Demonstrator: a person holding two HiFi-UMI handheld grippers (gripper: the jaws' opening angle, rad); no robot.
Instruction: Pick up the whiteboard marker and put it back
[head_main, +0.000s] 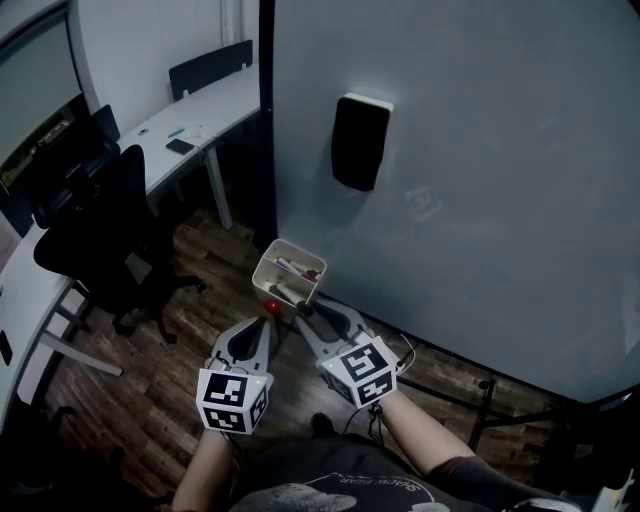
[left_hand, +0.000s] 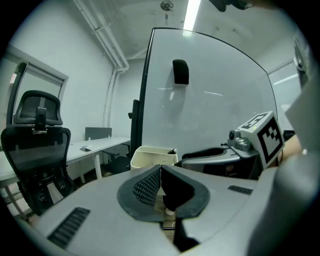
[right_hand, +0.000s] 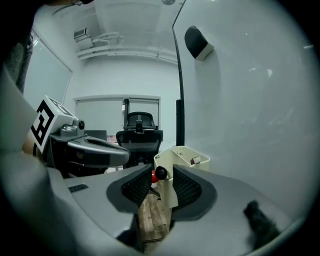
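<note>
- The left gripper (head_main: 268, 322) has its jaws pressed together, with nothing between them in the left gripper view (left_hand: 161, 172).
- The right gripper (head_main: 305, 318) has its jaws spread. In the right gripper view (right_hand: 162, 186) a red end and a black round end show in the gap, and neither pad touches them.
- The whiteboard marker (head_main: 272, 307) shows as a red end at the 6 o'clock edge of the cream holder (head_main: 268, 262), just ahead of the left gripper's tip.
- The holder hangs at the foot of the whiteboard (head_main: 480, 200), with more pens lying inside it.
- A black eraser (head_main: 360, 140) clings to the board at 1 o'clock from the holder.
- A black office chair (head_main: 110, 235) stands at 9 o'clock from the holder, and a white desk (head_main: 200, 115) lies at 11 o'clock.
- Both grippers hang over the wooden floor (head_main: 170, 390).
</note>
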